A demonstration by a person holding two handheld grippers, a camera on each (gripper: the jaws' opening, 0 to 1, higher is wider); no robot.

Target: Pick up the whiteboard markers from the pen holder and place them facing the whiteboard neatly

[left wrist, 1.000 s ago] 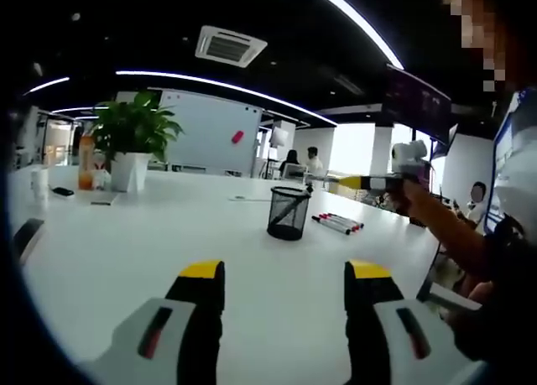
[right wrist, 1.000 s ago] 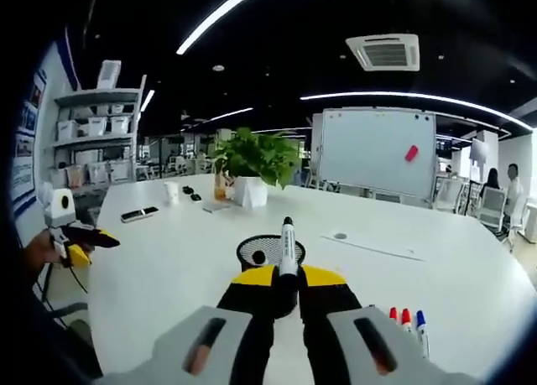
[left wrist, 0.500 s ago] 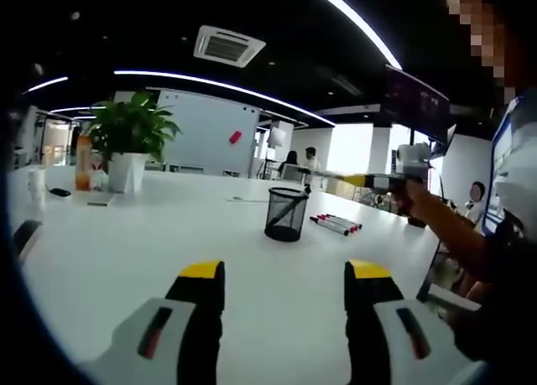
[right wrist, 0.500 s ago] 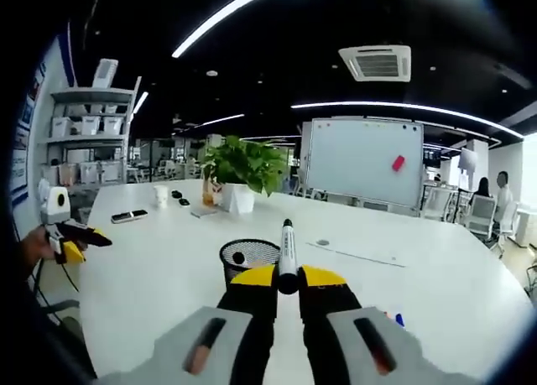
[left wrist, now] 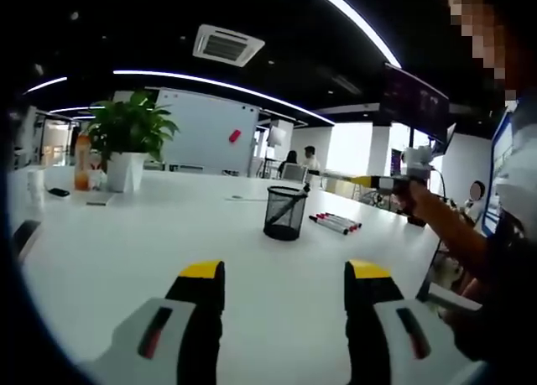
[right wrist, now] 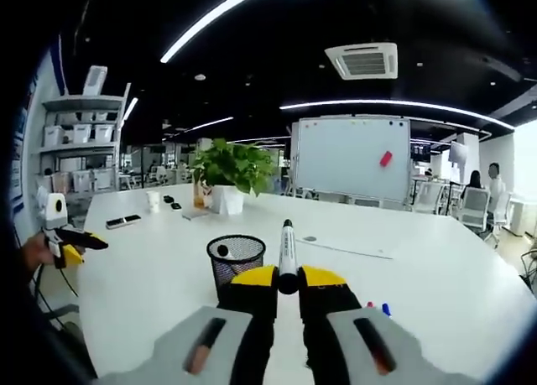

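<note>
My right gripper is shut on a whiteboard marker that sticks forward between its yellow-tipped jaws, above the white table. The black mesh pen holder stands just left of it, with one marker still leaning inside. In the left gripper view the pen holder sits mid-table, and three markers lie side by side to its right. The right gripper shows there held in a person's hand, above those markers. My left gripper hovers open over the near table. The whiteboard stands beyond the table.
A potted plant stands at the table's far left with a bottle, cup and phone nearby. A sheet of paper lies toward the whiteboard. Shelves line the wall. People sit in the background.
The right gripper has swung right with the marker, so the pen holder now sits left of its jaws. The left gripper has stayed in place.
</note>
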